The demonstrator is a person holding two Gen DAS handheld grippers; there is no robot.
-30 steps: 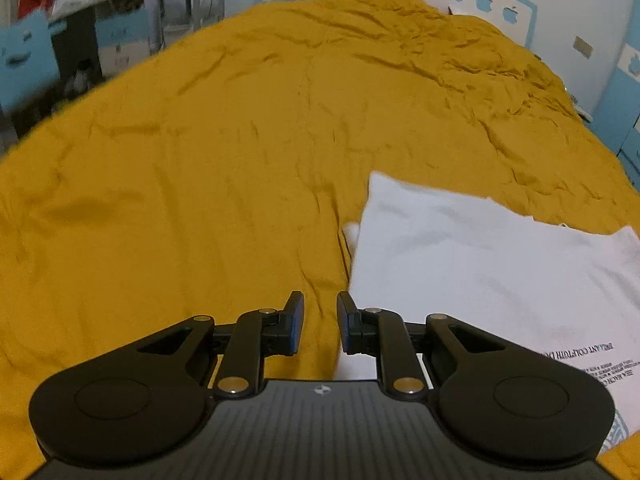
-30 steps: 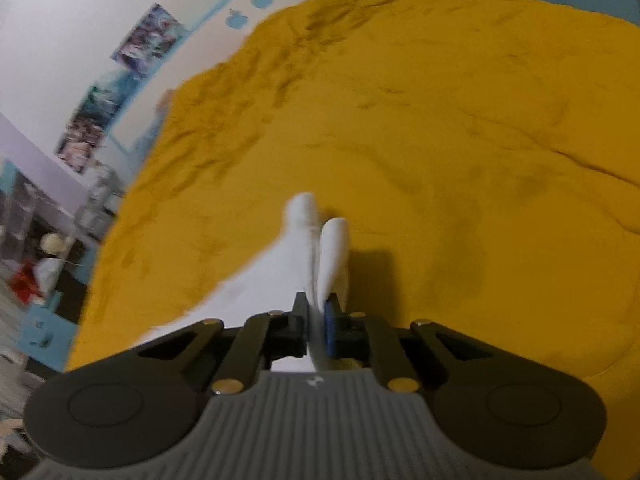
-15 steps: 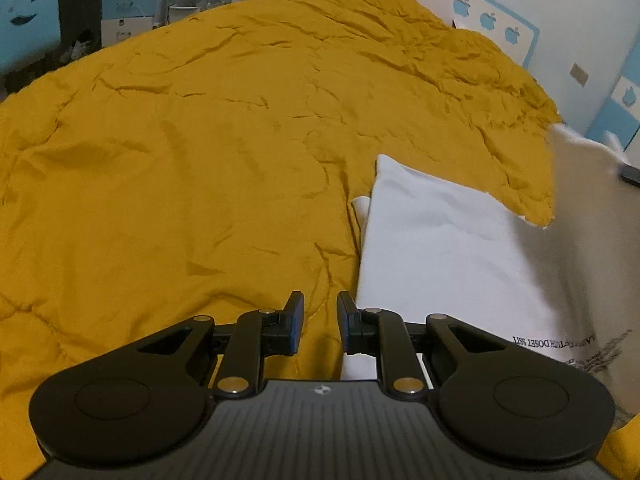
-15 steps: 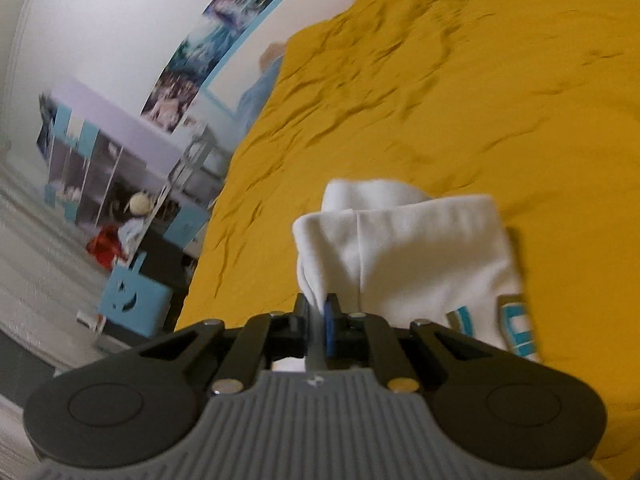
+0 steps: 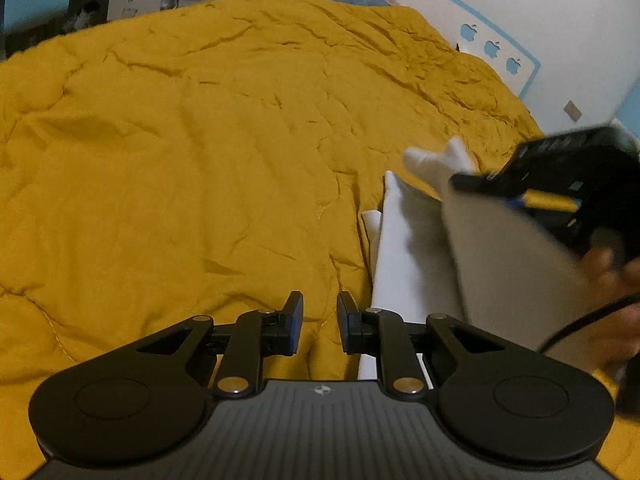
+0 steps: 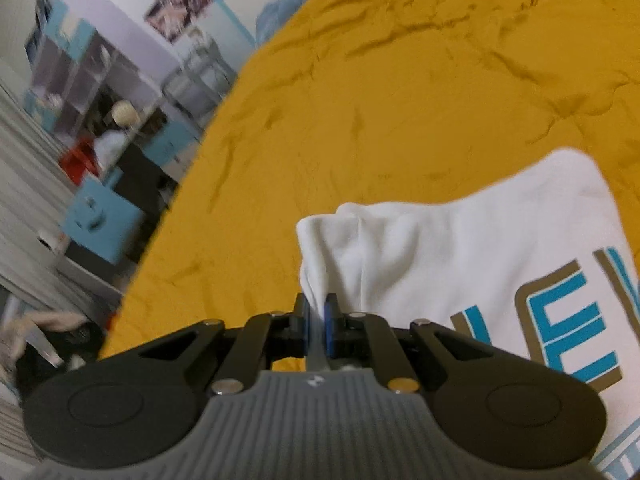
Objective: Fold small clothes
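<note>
A white T-shirt [image 6: 460, 248] with blue and tan lettering lies on the mustard-yellow bedspread [image 6: 380, 120]. My right gripper [image 6: 316, 312] is shut on a bunched edge of the shirt and holds it lifted over the rest of the cloth. In the left wrist view the shirt [image 5: 404, 256] lies right of my left gripper [image 5: 319, 316], which is open and empty just above the bedspread [image 5: 200, 160]. The right gripper's body [image 5: 560, 184] shows blurred at the right, carrying the lifted cloth over the shirt.
The bedspread is wrinkled and spreads far to the left and ahead. A wall with a blue border and apple stickers [image 5: 492, 48] lies behind the bed. Shelves, a blue box [image 6: 100, 216] and clutter stand beyond the bed's left edge.
My right gripper has lifted the shirt's edge and carried it over the shirt toward the left gripper. The printed lettering has come into view. My left gripper has stayed open, almost still.
</note>
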